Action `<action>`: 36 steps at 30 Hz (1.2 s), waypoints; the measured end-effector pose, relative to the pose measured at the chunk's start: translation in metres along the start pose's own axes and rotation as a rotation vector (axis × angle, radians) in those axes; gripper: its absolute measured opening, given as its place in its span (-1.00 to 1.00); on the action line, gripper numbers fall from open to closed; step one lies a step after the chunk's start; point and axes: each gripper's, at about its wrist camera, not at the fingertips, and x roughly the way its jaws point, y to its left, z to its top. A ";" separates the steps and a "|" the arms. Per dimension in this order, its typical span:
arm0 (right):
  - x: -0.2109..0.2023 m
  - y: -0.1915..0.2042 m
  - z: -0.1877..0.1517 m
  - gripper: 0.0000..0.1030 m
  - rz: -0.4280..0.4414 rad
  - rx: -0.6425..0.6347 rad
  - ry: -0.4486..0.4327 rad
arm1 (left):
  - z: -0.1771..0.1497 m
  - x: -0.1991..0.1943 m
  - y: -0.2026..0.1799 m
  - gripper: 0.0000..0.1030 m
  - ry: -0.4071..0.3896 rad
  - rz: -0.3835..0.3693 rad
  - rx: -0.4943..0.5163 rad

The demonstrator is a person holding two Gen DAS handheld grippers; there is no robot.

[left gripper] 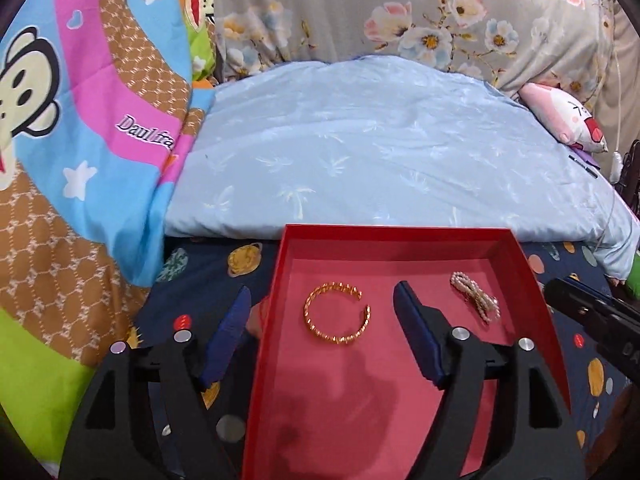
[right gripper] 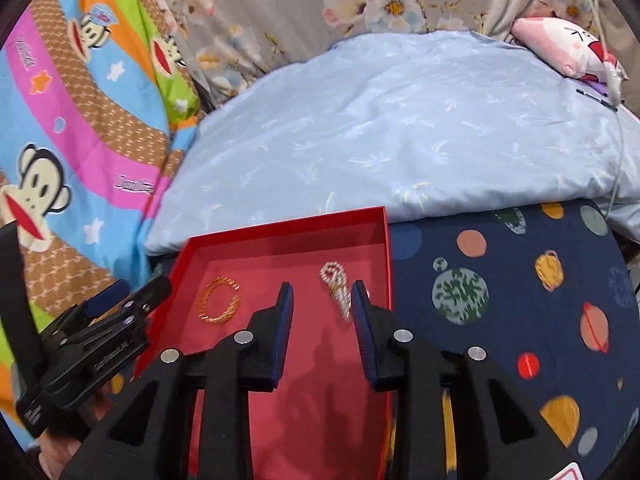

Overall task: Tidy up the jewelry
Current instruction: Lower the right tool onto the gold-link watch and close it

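A red tray lies on the dark planet-print sheet; it also shows in the right wrist view. In it lie a gold open bangle on the left and a pearl bracelet on the right. My left gripper is open and empty, its fingers straddling the tray's left wall, just short of the bangle. My right gripper is open over the tray, fingers either side of the pearl bracelet's near end, not gripping it. The left gripper shows at the left of the right wrist view.
A light blue quilt lies right behind the tray. A colourful monkey-print blanket is piled on the left. A floral curtain hangs at the back. A pink plush pillow sits far right. Planet-print sheet lies right of the tray.
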 end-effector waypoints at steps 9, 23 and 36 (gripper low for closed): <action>-0.096 0.011 -0.094 -0.35 0.035 -0.001 -0.015 | -0.073 -0.098 0.014 0.51 -0.011 -0.041 -0.022; -0.151 -0.004 -0.235 -0.32 0.006 0.039 0.146 | -0.222 -0.165 -0.011 0.51 0.154 -0.065 0.062; -0.121 0.008 -0.231 -0.34 -0.019 -0.002 0.170 | -0.243 -0.169 -0.004 0.51 0.200 -0.050 0.015</action>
